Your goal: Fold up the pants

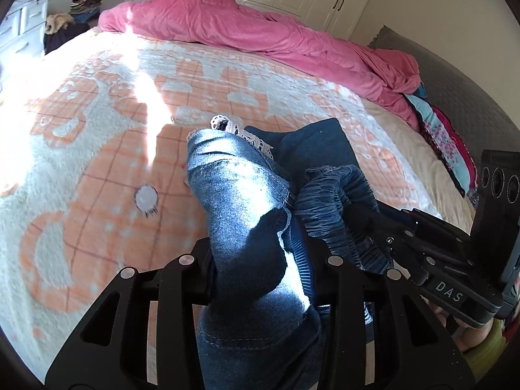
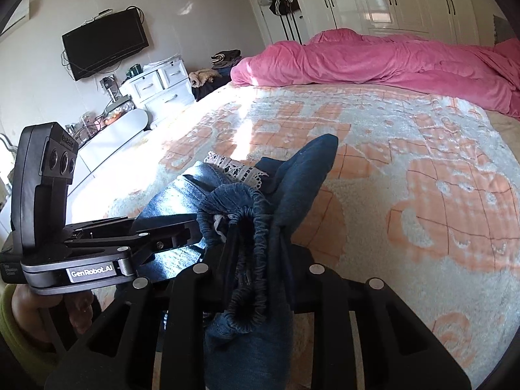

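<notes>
The blue denim pants [image 1: 240, 201] with a white lace hem [image 1: 250, 136] and a gathered elastic waistband [image 1: 334, 201] are bunched up and held above the bed. My left gripper [image 1: 260, 260] is shut on the pants' leg fabric. My right gripper [image 2: 256, 260] is shut on the pants at the elastic waistband [image 2: 247, 227]. The two grippers are close together; the right one shows in the left wrist view [image 1: 399, 243], the left one in the right wrist view [image 2: 182, 230]. The fingertips are hidden by denim.
The bed carries an orange-and-white fluffy blanket [image 1: 97, 149] and a rumpled pink duvet [image 1: 260, 32] along its far side. Colourful clothes [image 1: 445, 143] lie by the grey headboard [image 1: 461, 74]. A white dresser [image 2: 159, 87], wall TV [image 2: 104, 44] and white wardrobes [image 2: 390, 0] stand beyond.
</notes>
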The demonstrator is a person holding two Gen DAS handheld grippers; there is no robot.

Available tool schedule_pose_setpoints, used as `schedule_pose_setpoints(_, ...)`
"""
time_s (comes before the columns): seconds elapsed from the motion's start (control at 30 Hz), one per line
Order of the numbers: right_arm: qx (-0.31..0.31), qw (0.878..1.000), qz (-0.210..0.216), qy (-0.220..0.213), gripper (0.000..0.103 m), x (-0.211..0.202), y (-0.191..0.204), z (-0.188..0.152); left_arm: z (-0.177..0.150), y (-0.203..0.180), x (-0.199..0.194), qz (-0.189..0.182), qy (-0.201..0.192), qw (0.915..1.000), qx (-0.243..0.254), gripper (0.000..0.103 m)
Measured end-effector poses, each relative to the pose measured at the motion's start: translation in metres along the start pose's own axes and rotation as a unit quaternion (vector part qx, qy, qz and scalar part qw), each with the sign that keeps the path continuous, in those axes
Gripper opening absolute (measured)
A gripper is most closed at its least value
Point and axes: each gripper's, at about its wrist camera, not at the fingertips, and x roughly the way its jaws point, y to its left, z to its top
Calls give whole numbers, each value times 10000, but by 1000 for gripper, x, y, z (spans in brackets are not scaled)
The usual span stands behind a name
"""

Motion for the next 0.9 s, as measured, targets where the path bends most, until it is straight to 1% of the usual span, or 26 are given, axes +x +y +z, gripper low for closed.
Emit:
schedule_pose_setpoints(0.13,-21,9999,-95,56,23,18,-4,8,7,9,11,60,30,10000,6,30)
schedule_pose_setpoints(0.23,12,9998,-158,155,23,29,-8,6,6,16,20,73,98,9999,-61,30)
schedule_pose_setpoints(0.3,16,9996,-202,215,23,33,-12,2,3,19,23,186,126,9997,-24,30)
schedule_pose_setpoints(0.4,51,9986,-381,368,23,38,-21,-3,-2,23,27,324,164,9993,-24,30)
schedule_pose_setpoints(0.43,120,9982,-406,435,25,40,-26,-6,-4,25,28,344,183,9992,-46,30)
schedule_pose_setpoints(0.5,229,9966,-533,592,27,45,-34,-11,-7,29,29,373,215,9990,-102,35)
schedule_pose_setpoints(0.53,281,9957,-568,680,31,48,-39,-13,-8,31,30,394,231,9989,-130,37)
schedule_pose_setpoints(0.57,321,9948,-621,738,38,50,-42,-17,-10,33,32,417,247,9987,-149,43)
schedule_pose_setpoints(0.6,375,9938,-698,780,42,52,-45,-19,-11,34,33,436,264,9986,-160,48)
schedule_pose_setpoints(0.63,474,9930,-712,811,47,54,-50,-21,-12,36,34,442,270,9985,-174,50)
schedule_pose_setpoints(0.67,565,9927,-671,826,47,54,-53,-23,-13,39,35,444,274,9984,-201,53)
schedule_pose_setpoints(0.77,474,9924,-796,814,50,54,-51,-23,-16,43,35,405,264,9984,-285,57)
schedule_pose_setpoints(0.87,472,9919,-856,813,50,53,-50,-23,-19,42,31,468,228,9983,-257,63)
schedule_pose_setpoints(0.9,485,9918,-863,811,52,52,-50,-23,-20,42,29,487,207,9983,-248,65)
